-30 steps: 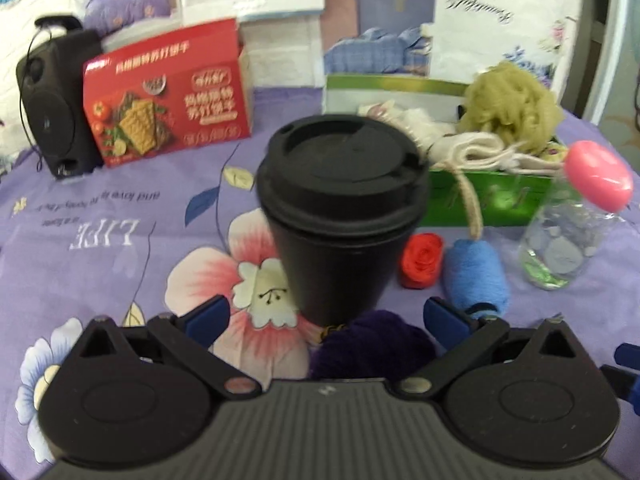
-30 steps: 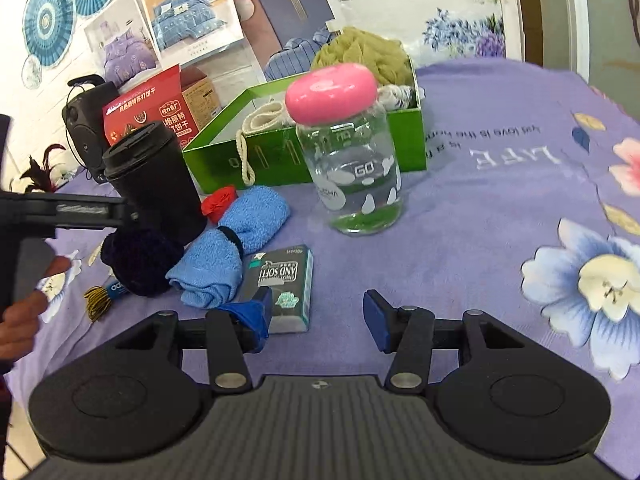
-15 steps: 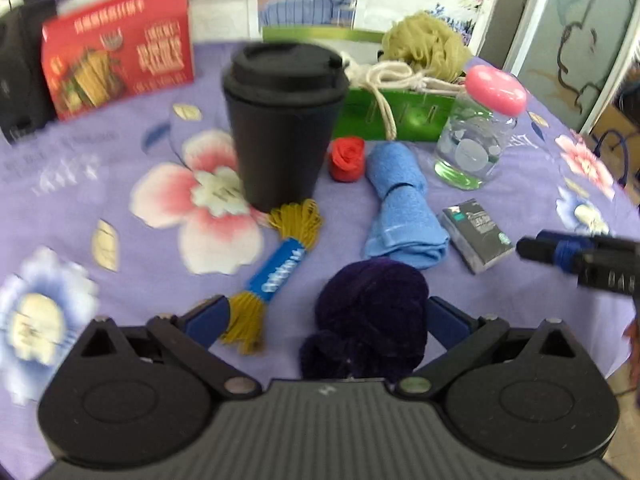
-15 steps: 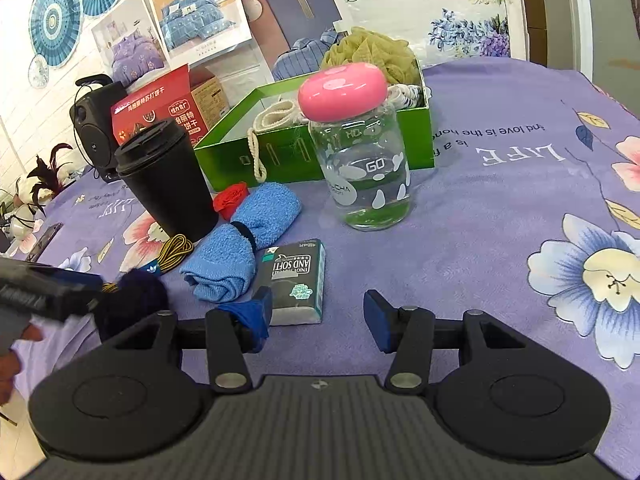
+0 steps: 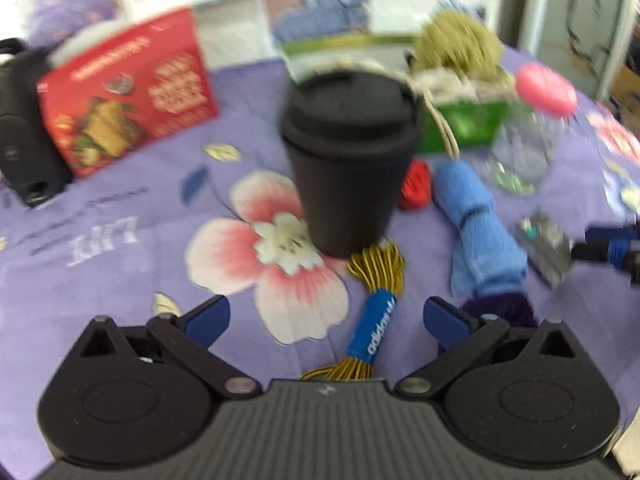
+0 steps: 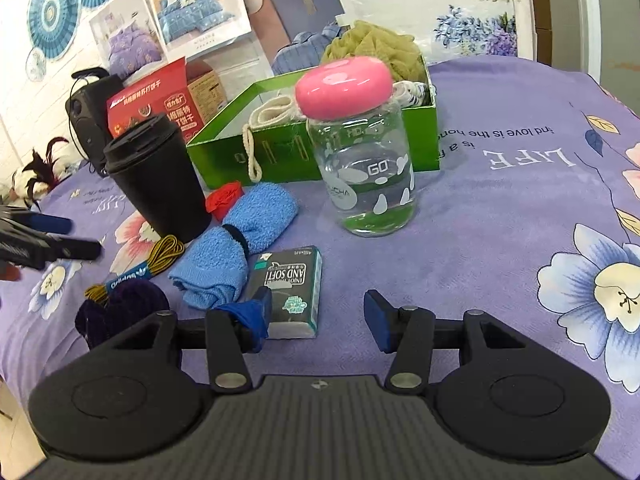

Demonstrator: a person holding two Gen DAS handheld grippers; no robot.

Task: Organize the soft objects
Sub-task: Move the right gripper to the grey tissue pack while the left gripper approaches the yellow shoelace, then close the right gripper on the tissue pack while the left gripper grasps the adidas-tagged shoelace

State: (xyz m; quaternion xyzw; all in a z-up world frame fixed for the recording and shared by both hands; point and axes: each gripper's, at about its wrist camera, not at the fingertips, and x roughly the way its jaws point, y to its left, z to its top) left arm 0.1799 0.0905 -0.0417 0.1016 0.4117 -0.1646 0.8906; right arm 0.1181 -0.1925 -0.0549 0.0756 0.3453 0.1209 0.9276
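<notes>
Hovering over counter (image 6: 500, 208), left gripper (image 5: 326, 318) jaws apart, empty; yellow lace bundle (image 5: 374, 300) lies between them, in front of black cup (image 5: 348, 176). Purple yarn ball (image 6: 124, 310) beside lace. Right gripper (image 6: 318, 312) parted, empty, near tissue pack (image 6: 290, 284).

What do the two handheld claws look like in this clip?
They look alike. The left claw and right claw each have a black ribbed body, two round black housings, black linkage arms with silver pivot pins, and blue finger pads. No cables or sleeves show.
</notes>
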